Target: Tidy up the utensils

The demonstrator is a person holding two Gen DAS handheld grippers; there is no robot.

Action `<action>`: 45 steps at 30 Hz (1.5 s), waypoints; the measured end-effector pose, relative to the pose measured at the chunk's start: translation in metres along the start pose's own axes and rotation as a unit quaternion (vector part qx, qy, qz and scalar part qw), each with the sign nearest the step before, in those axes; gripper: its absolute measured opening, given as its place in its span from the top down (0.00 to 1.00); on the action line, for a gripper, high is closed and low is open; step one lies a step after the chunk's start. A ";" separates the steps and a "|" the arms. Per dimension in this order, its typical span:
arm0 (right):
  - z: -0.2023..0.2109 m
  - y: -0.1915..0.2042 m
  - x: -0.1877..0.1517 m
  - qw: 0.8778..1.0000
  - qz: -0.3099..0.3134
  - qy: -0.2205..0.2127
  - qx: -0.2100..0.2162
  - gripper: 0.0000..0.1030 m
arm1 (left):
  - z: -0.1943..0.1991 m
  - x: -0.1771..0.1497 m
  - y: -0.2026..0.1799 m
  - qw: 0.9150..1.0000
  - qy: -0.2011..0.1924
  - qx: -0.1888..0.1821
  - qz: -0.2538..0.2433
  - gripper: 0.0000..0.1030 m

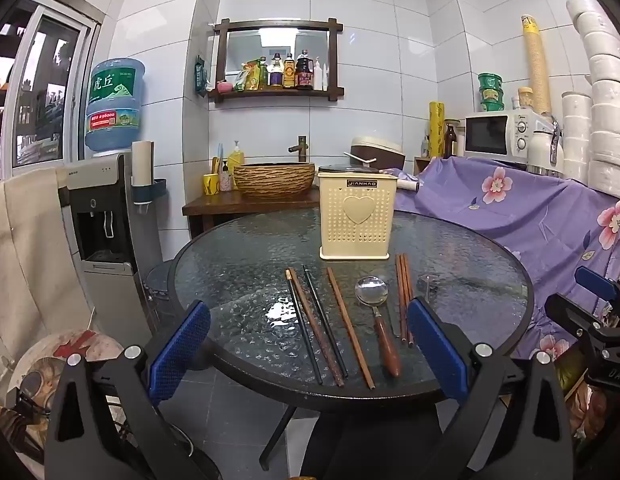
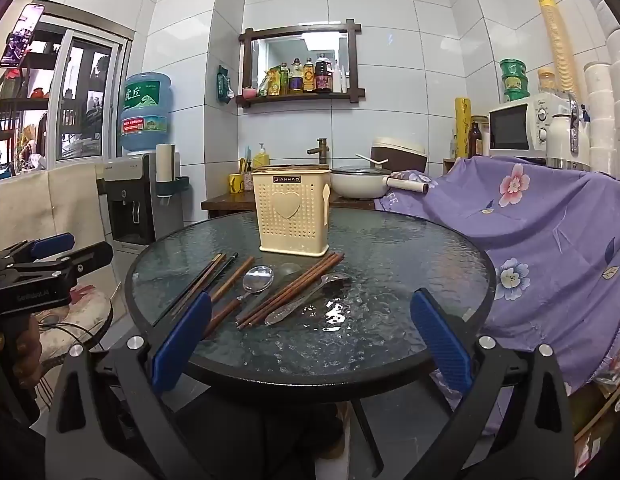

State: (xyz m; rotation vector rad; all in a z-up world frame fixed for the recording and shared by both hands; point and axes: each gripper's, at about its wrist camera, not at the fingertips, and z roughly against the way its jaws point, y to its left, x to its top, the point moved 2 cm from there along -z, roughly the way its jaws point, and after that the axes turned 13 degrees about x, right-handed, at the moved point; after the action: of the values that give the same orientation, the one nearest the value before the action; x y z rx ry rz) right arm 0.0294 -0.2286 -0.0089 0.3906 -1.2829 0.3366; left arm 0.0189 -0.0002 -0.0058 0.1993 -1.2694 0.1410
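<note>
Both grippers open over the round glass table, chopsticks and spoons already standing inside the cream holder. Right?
Not quite. The chopsticks and spoons lie on the glass table, in front of the cream holder, as the left wrist view shows. The rest holds.

Small kitchen or eatery back room. White tiled walls (image 1: 369, 80), wooden shelf of sauce bottles (image 1: 278, 68), basin with tap (image 1: 274, 178), water dispenser with blue jug (image 1: 114, 108), microwave (image 1: 497, 136), rice cooker (image 1: 375, 150), stacked disposable bowls (image 1: 607, 92) and paper cups (image 1: 535, 68). Round glass table (image 1: 238, 280) with chopsticks (image 1: 317, 324), spoons (image 1: 375, 308), cream utensil holder (image 1: 355, 216).
</note>
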 end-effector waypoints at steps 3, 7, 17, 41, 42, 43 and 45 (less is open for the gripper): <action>0.000 0.000 0.000 1.000 0.000 0.001 0.000 0.05 | 0.000 0.000 0.000 1.000 0.000 0.001 -0.001 0.06; 0.000 0.000 0.001 1.000 -0.001 0.000 -0.001 0.05 | 0.001 0.000 0.000 1.000 0.000 0.001 0.000 0.06; 0.000 0.000 -0.001 1.000 0.000 -0.001 0.000 0.05 | 0.004 0.001 -0.005 1.000 0.000 0.001 -0.004 0.06; -0.003 0.001 -0.001 1.000 0.001 0.004 0.002 0.05 | 0.004 -0.001 -0.002 1.000 -0.002 -0.005 -0.006 0.06; -0.003 0.001 -0.001 1.000 0.000 0.004 0.002 0.05 | 0.004 0.000 -0.002 1.000 -0.002 -0.005 -0.006 0.06; -0.003 0.002 0.000 1.000 0.000 0.004 0.002 0.05 | 0.004 -0.001 -0.002 1.000 -0.002 -0.005 -0.006 0.06; -0.003 0.002 0.000 1.000 0.002 0.004 0.003 0.05 | 0.005 -0.001 -0.002 1.000 -0.003 -0.005 -0.005 0.06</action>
State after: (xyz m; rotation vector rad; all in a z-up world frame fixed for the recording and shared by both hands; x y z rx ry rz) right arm 0.0311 -0.2255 -0.0094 0.3912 -1.2751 0.3445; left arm 0.0149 -0.0033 -0.0052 0.1989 -1.2755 0.1254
